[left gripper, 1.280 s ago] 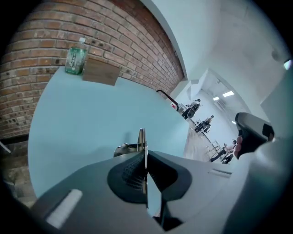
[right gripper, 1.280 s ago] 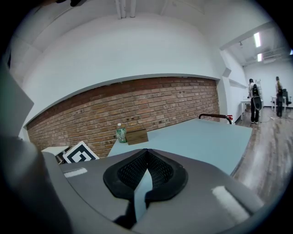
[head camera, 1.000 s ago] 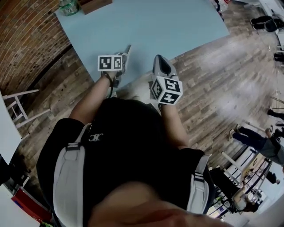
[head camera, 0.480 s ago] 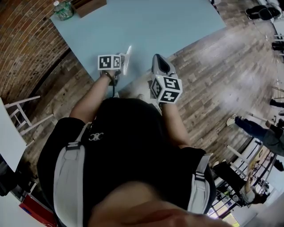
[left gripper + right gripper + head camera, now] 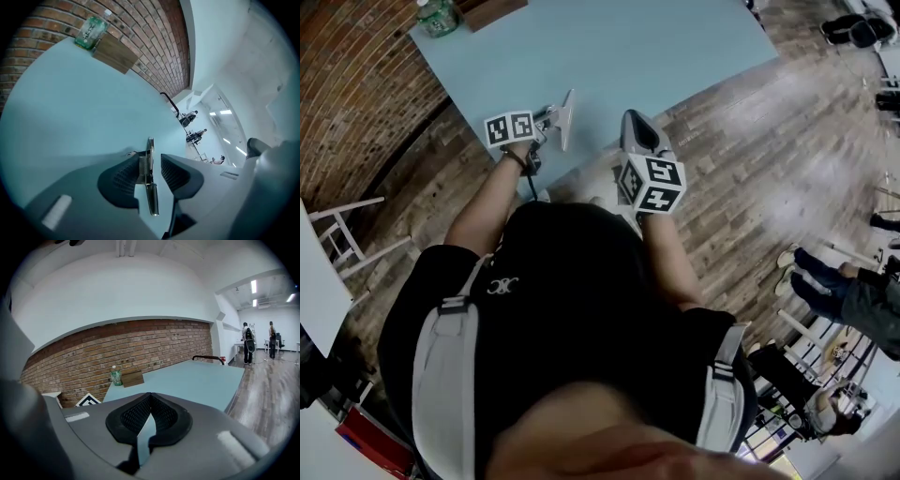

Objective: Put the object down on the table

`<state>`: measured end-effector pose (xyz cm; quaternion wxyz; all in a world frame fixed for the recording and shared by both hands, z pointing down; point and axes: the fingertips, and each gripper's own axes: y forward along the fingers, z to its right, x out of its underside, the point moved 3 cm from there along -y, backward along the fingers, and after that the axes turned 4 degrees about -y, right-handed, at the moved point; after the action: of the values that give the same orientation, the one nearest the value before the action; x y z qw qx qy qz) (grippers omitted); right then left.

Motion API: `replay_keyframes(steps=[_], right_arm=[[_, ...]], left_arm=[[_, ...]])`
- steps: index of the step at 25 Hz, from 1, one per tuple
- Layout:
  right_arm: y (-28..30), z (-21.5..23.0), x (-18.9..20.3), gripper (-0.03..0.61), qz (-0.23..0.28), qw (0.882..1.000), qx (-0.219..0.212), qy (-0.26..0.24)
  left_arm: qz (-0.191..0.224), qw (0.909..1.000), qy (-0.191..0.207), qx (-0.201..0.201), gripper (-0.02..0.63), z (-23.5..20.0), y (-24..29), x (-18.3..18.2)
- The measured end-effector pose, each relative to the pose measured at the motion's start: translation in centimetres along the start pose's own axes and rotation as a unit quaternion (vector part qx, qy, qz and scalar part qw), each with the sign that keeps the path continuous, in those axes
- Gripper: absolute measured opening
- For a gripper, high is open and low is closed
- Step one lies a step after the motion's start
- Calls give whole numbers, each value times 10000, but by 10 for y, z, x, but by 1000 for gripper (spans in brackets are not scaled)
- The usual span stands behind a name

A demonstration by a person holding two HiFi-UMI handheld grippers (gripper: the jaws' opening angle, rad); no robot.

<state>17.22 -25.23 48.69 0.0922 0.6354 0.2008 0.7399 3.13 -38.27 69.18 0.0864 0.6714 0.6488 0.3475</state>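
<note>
A thin flat metal tool (image 5: 149, 187) with a small spring on it stands on edge between the pads of my left gripper (image 5: 152, 157). It leans on the left pad, a gap shows at the right pad, and the jaws are opening. In the head view the tool (image 5: 565, 117) is a pale blade over the near edge of the light blue table (image 5: 675, 47), just right of my left gripper (image 5: 551, 117). Whether the tool touches the table I cannot tell. My right gripper (image 5: 636, 127) hangs at the table's near edge, its pads shut (image 5: 149, 397) with nothing between them.
A green bottle (image 5: 437, 16) and a wooden block (image 5: 492, 11) stand at the table's far left corner by the brick wall. A white chair (image 5: 337, 230) stands on the wood floor to the left. People (image 5: 844, 291) stand at the right.
The left gripper's marker cube has shifted left and slightly away from the blade, which stays about where it was. The right gripper has hardly moved.
</note>
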Motion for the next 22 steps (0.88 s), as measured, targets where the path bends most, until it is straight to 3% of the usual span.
replay_keyframes(steps=[7, 11, 17, 21, 22], right_arm=[[5, 0, 5, 14, -42, 9999, -115, 103], [11, -1, 0, 14, 94, 9996, -166, 185], [19, -6, -9, 14, 345, 9989, -197, 245], [21, -8, -13, 14, 439, 9985, -231, 231], [21, -9, -14, 14, 459, 9984, -252, 220]], left_arm=[[642, 9969, 359, -286, 124, 4, -36, -22], [931, 9910, 849, -452, 22, 30, -55, -38], [1816, 9590, 2027, -794, 0, 86, -101, -66], [2046, 9270, 2938, -1115, 0, 115, -119, -65], [2068, 9226, 3053, -1134, 0, 121, -121, -64]])
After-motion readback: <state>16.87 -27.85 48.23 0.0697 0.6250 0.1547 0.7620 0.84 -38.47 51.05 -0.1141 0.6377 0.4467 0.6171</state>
